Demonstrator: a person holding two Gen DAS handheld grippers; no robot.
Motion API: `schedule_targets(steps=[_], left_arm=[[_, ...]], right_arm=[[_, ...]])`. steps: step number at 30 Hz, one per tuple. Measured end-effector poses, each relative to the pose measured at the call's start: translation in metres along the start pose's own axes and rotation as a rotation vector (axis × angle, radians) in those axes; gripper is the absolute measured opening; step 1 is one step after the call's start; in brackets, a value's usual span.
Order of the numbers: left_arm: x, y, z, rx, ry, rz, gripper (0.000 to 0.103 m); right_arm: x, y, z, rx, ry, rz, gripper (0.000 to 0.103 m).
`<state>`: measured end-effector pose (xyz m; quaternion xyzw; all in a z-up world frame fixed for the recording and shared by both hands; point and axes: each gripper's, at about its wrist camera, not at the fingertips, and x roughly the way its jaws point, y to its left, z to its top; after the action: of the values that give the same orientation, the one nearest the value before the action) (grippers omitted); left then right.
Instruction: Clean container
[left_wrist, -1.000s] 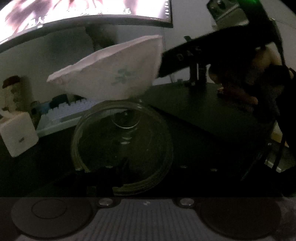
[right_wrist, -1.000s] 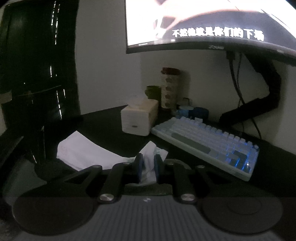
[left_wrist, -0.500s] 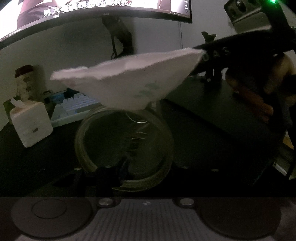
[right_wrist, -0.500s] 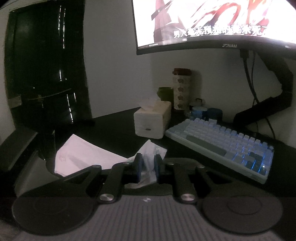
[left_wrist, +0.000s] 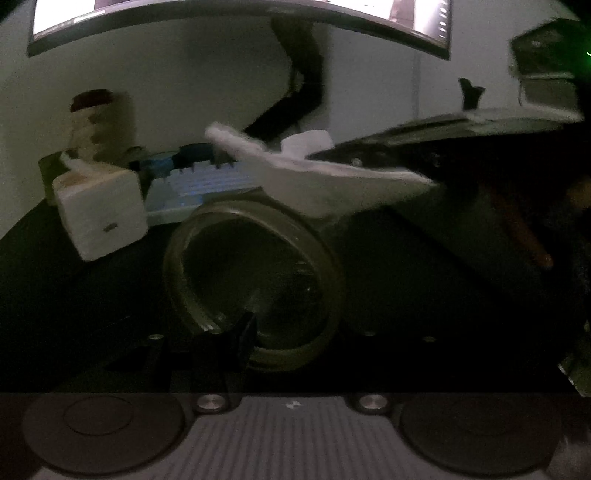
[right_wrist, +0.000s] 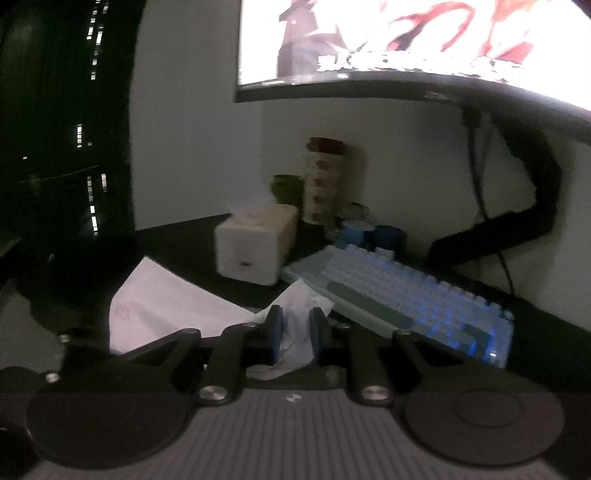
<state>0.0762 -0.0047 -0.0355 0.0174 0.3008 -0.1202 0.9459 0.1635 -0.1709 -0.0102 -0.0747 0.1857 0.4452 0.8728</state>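
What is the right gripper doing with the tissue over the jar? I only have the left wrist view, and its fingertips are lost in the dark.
Observer: The right gripper is shut on a bunched corner of the tissue, pinched between its blue pads.
Operator: Is the whole sheet bunched up?
Observer: No. In the right wrist view most of it spreads out flat to the left of the pads.
Operator: Anything on it?
Observer: Only a faint printed mark near its left edge.

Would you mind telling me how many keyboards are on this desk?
1. The backlit keyboard lies beneath the monitor, right of the tissue box. Another could be hidden out of frame.
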Motion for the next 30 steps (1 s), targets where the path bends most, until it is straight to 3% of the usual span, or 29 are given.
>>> schedule_targets(steps=[7, 15, 20, 25, 30], left_arm=[[0.005, 0.024, 0.005, -0.054, 0.001, 0.031, 0.039], [0.010, 0.044, 0.010, -0.105, -0.001, 0.046, 0.039], [0.012, 0.054, 0.012, -0.148, -0.001, 0.038, 0.039], [0.014, 0.066, 0.016, -0.209, 0.006, 0.002, 0.040], [0.018, 0.074, 0.016, -0.265, -0.004, -0.023, 0.040]], right_arm=[[0.008, 0.025, 0.001, -0.033, 0.009, 0.065, 0.019], [0.041, 0.000, 0.014, -0.010, 0.027, -0.087, 0.019], [0.051, 0.004, 0.020, -0.022, 0.021, -0.111, 0.019], [0.051, 0.027, 0.020, -0.066, -0.017, -0.044, 0.019], [0.053, 0.027, 0.017, -0.077, -0.030, -0.045, 0.019]])
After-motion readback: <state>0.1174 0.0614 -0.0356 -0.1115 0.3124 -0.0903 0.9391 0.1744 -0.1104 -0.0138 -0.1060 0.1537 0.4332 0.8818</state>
